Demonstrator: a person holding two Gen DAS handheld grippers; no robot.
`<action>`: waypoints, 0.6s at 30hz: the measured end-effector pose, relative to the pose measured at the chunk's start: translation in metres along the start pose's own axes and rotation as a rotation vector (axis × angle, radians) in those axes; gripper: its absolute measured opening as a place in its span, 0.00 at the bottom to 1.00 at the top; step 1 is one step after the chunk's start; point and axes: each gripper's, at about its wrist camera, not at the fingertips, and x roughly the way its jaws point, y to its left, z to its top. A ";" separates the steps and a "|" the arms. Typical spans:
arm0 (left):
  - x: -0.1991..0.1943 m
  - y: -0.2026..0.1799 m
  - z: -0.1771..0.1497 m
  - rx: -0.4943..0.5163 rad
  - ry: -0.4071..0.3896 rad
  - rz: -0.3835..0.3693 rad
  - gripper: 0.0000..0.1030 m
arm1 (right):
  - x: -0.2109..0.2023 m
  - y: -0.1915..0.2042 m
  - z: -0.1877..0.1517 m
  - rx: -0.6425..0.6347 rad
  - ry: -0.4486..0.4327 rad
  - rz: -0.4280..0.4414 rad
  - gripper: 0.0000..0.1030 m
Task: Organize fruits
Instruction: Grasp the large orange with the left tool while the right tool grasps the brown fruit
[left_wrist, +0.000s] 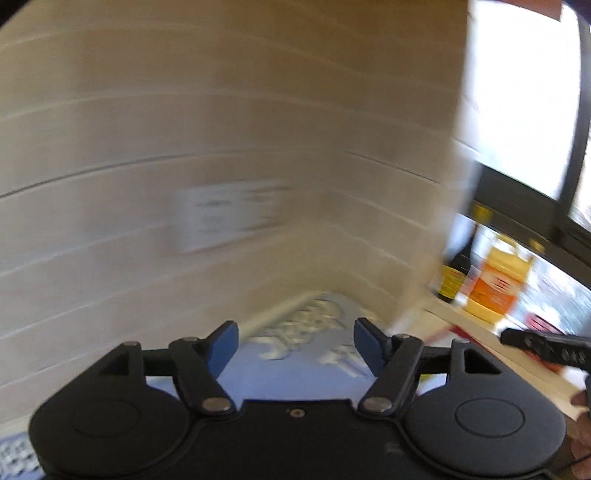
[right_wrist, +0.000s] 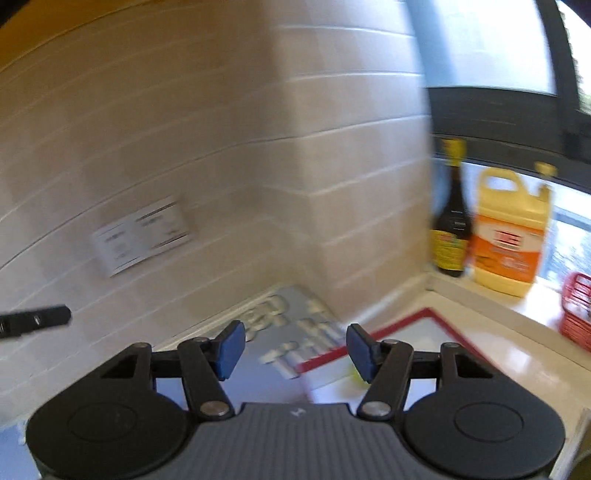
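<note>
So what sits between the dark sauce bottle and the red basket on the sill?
In the right wrist view, a yellow jug with an orange label stands between the dark sauce bottle and the red basket.

We find only one possible fruit: a small yellow-green patch (right_wrist: 355, 373) on the white, red-bordered mat (right_wrist: 424, 332) on the desk, largely hidden and blurred. We cannot tell its kind or pose.

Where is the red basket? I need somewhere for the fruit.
In the right wrist view, the red basket sits at the far right edge on the counter, right of the yellow jug.
</note>
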 end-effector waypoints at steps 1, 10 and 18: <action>-0.008 0.013 -0.004 -0.019 -0.005 0.032 0.80 | 0.002 0.011 -0.002 -0.023 0.010 0.020 0.61; -0.015 0.081 -0.072 -0.144 0.106 0.176 0.80 | 0.041 0.077 -0.046 -0.149 0.176 0.120 0.61; 0.032 0.079 -0.133 -0.144 0.249 0.148 0.80 | 0.072 0.087 -0.102 -0.189 0.325 0.137 0.61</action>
